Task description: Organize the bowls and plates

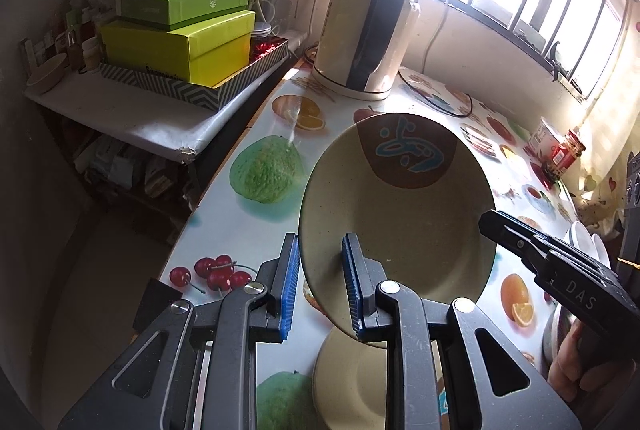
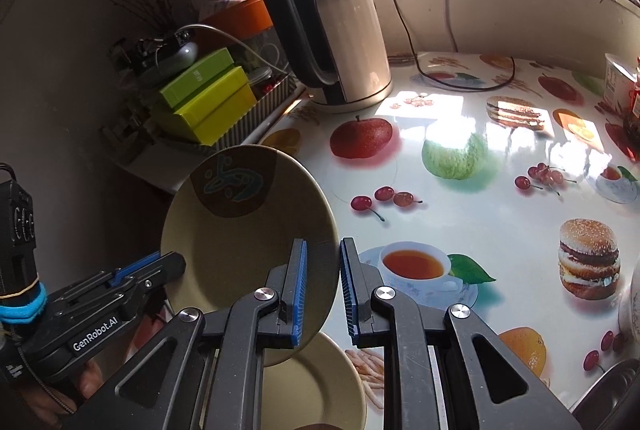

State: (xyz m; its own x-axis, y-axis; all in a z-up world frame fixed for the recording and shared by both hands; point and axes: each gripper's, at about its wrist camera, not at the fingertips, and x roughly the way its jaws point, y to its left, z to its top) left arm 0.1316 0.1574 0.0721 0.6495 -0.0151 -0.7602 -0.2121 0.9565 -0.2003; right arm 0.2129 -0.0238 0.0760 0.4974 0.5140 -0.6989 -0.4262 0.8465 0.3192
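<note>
A beige plate (image 1: 400, 222) with a brown patch and a blue mark hangs tilted above the fruit-print table (image 1: 248, 230). My left gripper (image 1: 320, 242) is shut on its near left rim, one pad on the face and one behind. In the right wrist view the same plate (image 2: 240, 238) sits at the left, and my right gripper (image 2: 323, 244) is shut on its right rim. Each gripper shows in the other's view: the right gripper (image 1: 490, 222) and the left gripper (image 2: 176, 262). A second beige plate (image 1: 352, 382) (image 2: 320, 390) lies flat on the table underneath.
An electric kettle (image 1: 360, 29) (image 2: 340, 37) with a black cable stands at the back of the table. Green boxes (image 1: 180, 41) are stacked on a side shelf to the left. A red jar (image 1: 568, 153) and white bowls (image 1: 588, 242) sit at the right. A hand (image 1: 580, 370) holds the right gripper.
</note>
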